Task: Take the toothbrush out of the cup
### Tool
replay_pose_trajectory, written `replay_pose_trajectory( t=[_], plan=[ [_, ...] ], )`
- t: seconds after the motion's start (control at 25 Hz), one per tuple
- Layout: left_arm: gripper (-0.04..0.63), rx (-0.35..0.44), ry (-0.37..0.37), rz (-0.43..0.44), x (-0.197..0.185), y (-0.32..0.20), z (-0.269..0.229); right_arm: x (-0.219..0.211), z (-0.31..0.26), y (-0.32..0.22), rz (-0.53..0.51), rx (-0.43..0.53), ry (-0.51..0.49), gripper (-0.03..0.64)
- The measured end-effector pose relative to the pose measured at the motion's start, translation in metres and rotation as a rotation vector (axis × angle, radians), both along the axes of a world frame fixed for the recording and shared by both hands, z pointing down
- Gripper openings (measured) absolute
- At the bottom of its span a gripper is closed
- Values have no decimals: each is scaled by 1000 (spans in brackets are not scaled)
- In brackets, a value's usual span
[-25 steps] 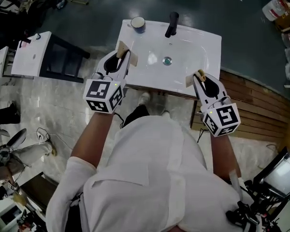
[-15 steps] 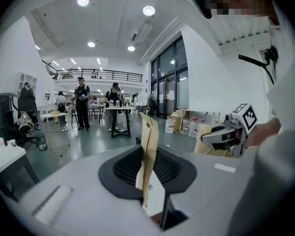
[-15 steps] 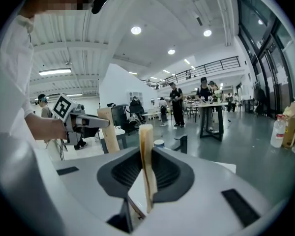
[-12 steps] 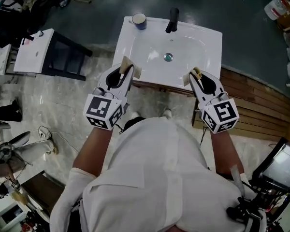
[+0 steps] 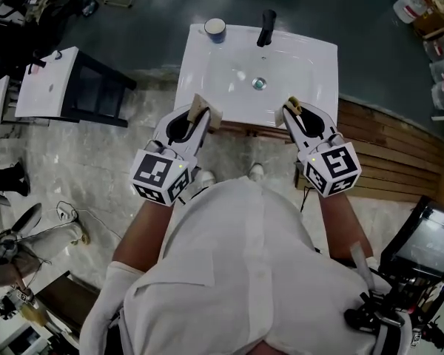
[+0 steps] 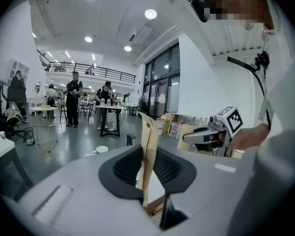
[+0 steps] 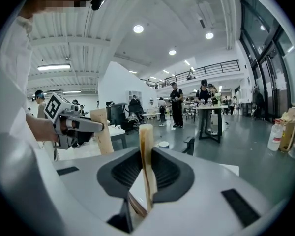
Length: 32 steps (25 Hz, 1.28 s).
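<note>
Both grippers were empty. On the left gripper (image 5: 203,109) the tan flat pads (image 6: 146,141) lay pressed together with nothing between them. It was the same on the right gripper (image 5: 293,107), pads (image 7: 145,151) face to face.

Tips of both hung at the near rim of the white rectangular ceramic washbasin (image 5: 300,58), left one by the near left corner, right one by the near right. A black upright tap (image 5: 266,26) stood at the back rim. Left of it, on the far left corner, stood the small round blue cup (image 5: 215,29), well apart from both grippers.

The toothbrush itself we could not make out in any view, as the cup showed too small. We took it to be standing inside.

Handling, our judgement:
- We judged it light, slim and stiff, with a smooth plastic handle that could be slippery if wet.
- Best hold would be across the handle, just above the cup's rim and clear of the bristles.
- The cup looked light too, and might tip or lift along with the brush. A straight upward pull seemed wise, with the other gripper steadying the cup's wall if needed.
- The left gripper seemed the better placed, since the cup lay on its side of the basin.
</note>
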<state>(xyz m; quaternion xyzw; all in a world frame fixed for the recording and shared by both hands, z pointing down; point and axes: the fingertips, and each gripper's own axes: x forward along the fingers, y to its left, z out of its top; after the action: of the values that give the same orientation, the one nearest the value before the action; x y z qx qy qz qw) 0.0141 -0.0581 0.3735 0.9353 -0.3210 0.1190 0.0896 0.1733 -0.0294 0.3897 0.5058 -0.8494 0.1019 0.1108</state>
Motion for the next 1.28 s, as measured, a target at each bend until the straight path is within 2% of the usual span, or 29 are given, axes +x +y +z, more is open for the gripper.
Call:
replay_pose_trajectory(
  t=[0.24,0.52,0.84,1.28],
  plan=[
    [60,-7,-5,45,-22,9,5,-29,0,7,17,-1,7,57],
    [60,-16,-2,90,-29,10,8,-46,-1,6,25,-16,21,57],
    [60,-12,7,107,-46,11,4,-72,-6,6,11,-11,38,57],
    [60,-19,9,121,-56,14,6,-85,-8,7,10,-10,55,57]
  ],
)
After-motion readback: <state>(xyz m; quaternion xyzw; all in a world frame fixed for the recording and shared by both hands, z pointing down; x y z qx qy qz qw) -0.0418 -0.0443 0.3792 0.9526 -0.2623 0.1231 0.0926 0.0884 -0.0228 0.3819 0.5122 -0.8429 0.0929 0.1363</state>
